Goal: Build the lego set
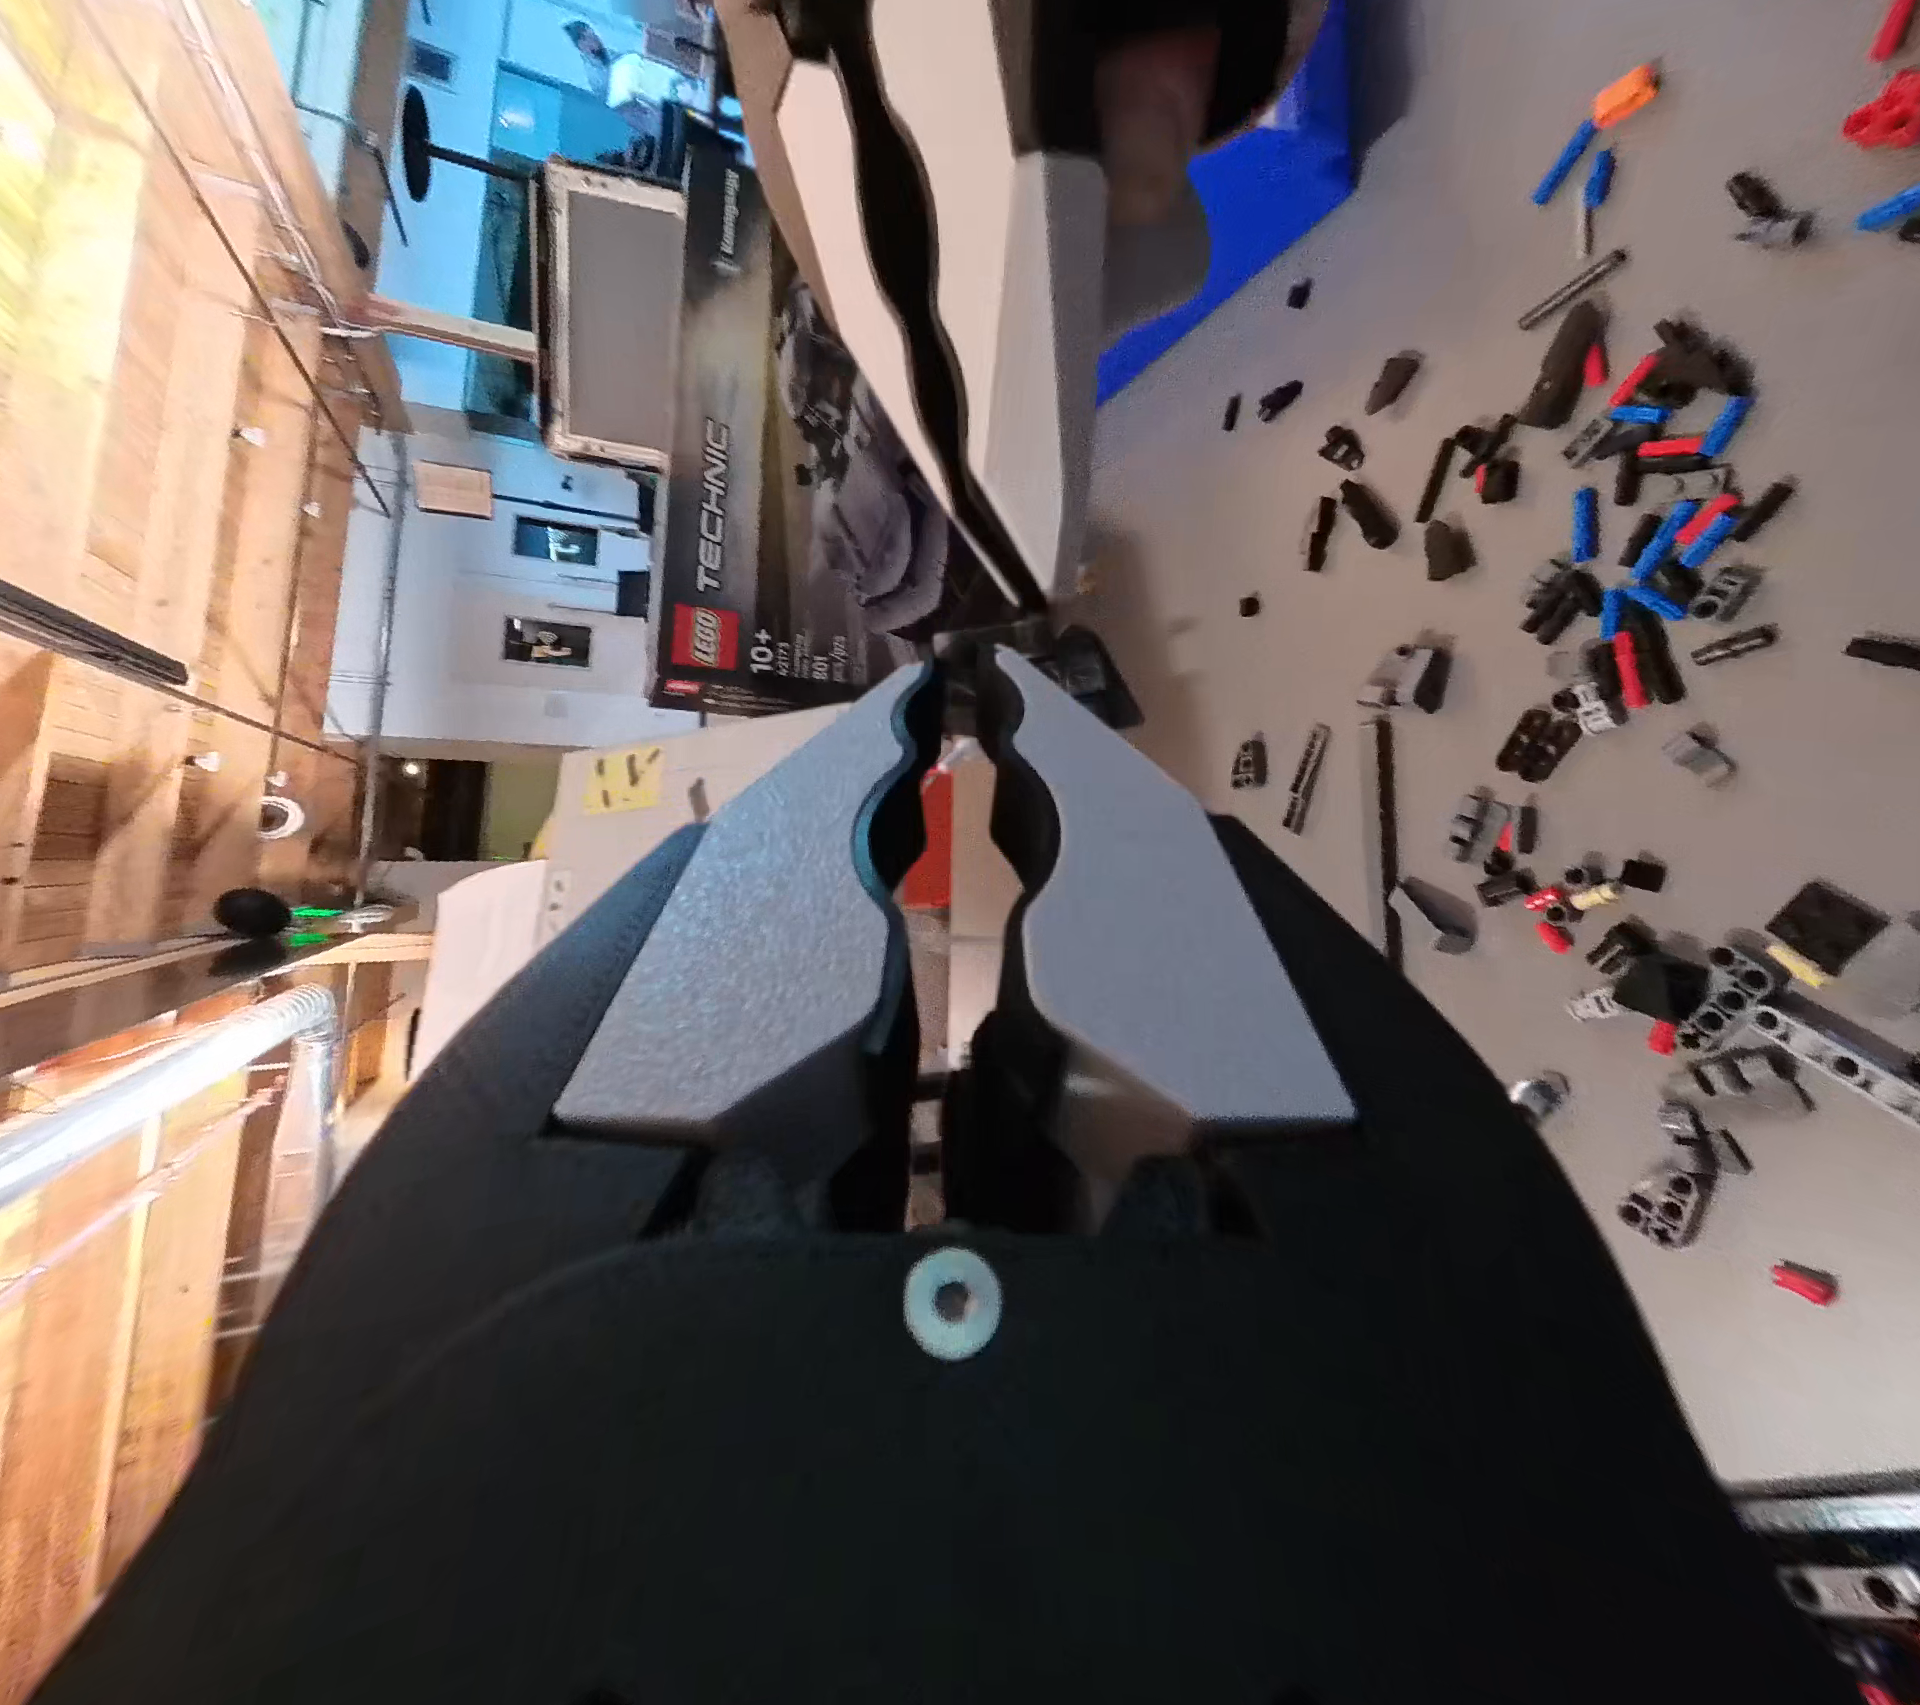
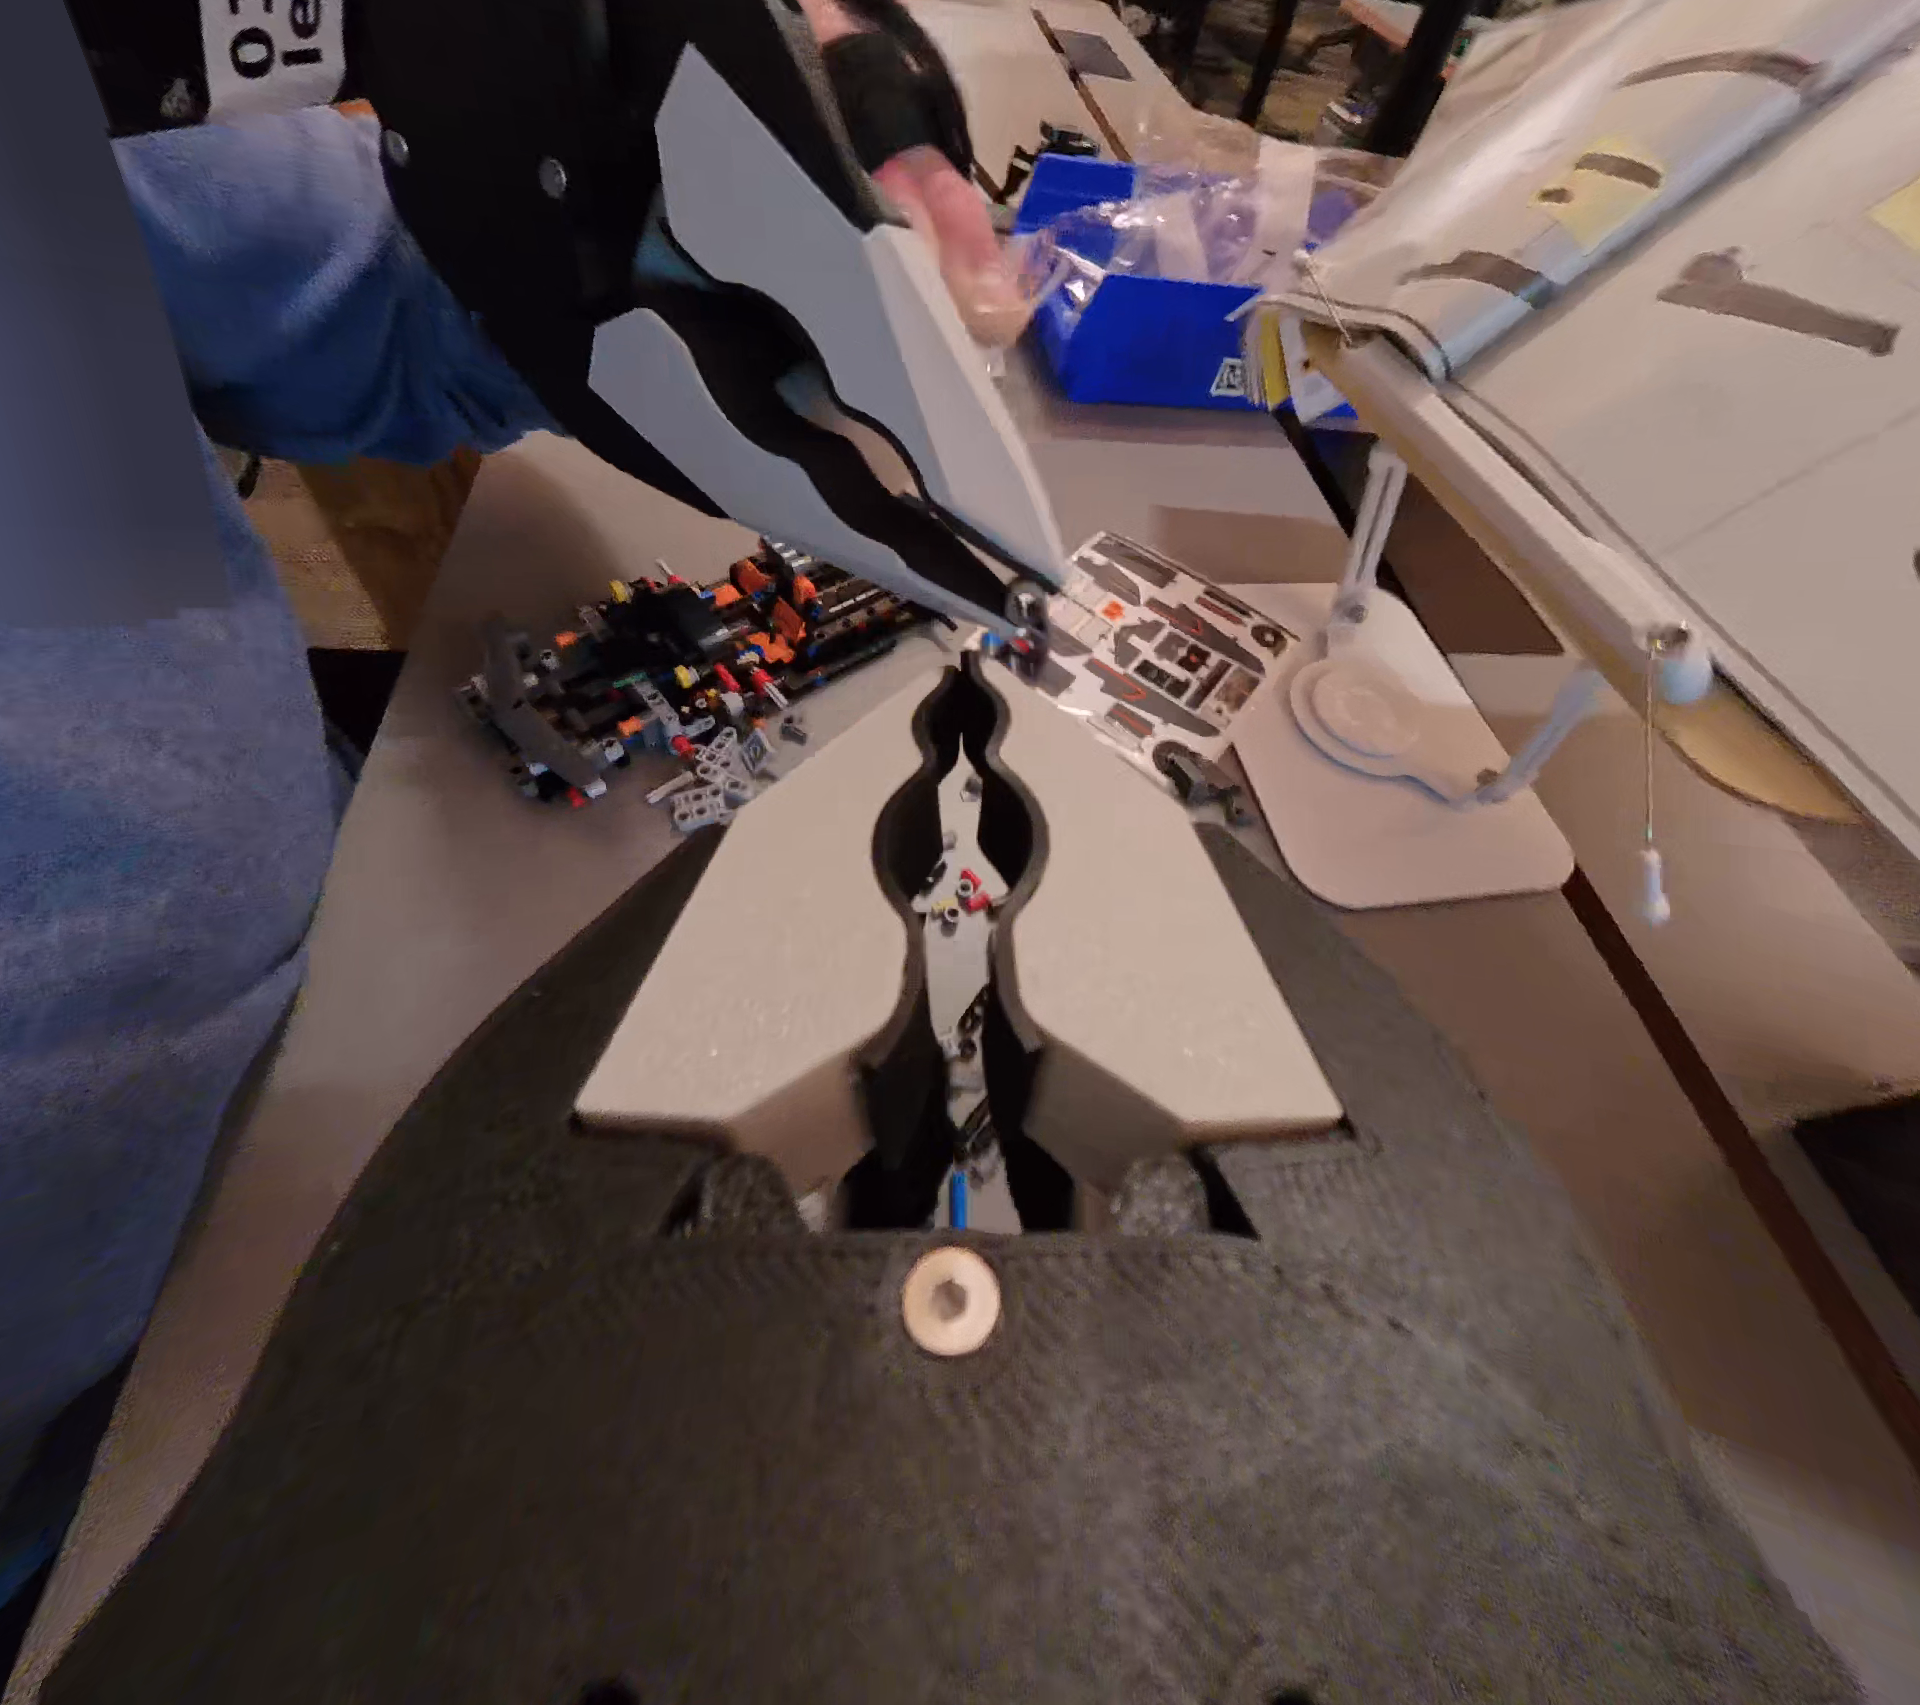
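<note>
— Where do we stand with the two claws?

— They meet tip to tip above the grey tabletop (image 2: 447,876). Our left claw (image 2: 1023,606) is narrowed onto a small black piece (image 2: 1029,616) with a bit of blue and red on it. Our right claw (image 2: 966,668) has its tips drawn almost together just beside that piece; we cannot tell whether it grips anything.

— And from the left wrist view?

— There our left claw (image 1: 966,663) shows only a thin gap at its tips, something small and dark between them, and the right claw (image 1: 1023,590) comes down from above to touch the same spot.

— Where is the build?

— The partly built model (image 2: 665,658), black and grey with orange and red bits, lies on the tabletop to the left of the claws. A sticker sheet (image 2: 1164,647) lies to their right, with a blue bin (image 2: 1132,346) farther back. Loose parts (image 1: 1631,533) in black, blue and red are scattered over the tabletop, and the set's box (image 1: 727,450) stands behind.
</note>
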`<state>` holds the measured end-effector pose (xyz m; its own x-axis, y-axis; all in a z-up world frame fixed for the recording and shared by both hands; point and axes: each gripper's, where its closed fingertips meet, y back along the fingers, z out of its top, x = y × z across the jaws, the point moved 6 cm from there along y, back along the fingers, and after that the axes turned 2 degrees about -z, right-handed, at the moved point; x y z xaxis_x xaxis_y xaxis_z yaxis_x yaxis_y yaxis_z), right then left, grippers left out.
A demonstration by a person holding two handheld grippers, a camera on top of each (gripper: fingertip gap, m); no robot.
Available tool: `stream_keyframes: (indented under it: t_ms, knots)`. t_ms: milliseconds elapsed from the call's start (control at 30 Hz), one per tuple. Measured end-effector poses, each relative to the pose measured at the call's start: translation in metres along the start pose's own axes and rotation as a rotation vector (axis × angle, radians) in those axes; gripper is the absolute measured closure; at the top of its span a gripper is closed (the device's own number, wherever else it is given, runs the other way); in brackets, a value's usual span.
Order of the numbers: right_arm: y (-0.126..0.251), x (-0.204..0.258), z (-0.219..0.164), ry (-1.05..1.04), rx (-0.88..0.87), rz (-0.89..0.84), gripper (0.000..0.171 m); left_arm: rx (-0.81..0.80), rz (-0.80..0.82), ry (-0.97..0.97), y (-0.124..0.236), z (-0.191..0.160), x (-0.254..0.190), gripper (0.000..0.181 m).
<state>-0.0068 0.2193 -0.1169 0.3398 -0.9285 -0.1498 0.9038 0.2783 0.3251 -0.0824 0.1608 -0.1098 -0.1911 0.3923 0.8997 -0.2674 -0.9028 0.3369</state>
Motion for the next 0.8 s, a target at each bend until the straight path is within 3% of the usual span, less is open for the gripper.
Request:
stream_keyframes:
  t_ms: [133, 300, 800]
  knots:
    - [-0.006, 0.005, -0.019, -0.012, 0.069, 0.022, 0.171, -0.017, -0.042, 0.066, -0.007, -0.011, -0.011, 0.178]
    - [0.029, -0.004, -0.039, -0.078, 0.095, -0.018, 0.171, -0.021, -0.096, 0.127, -0.007, -0.028, -0.023, 0.178]
    - [0.103, 0.047, -0.11, -0.231, 0.156, -0.365, 0.171, -0.06, -0.205, 0.179, -0.025, -0.027, -0.041, 0.177]
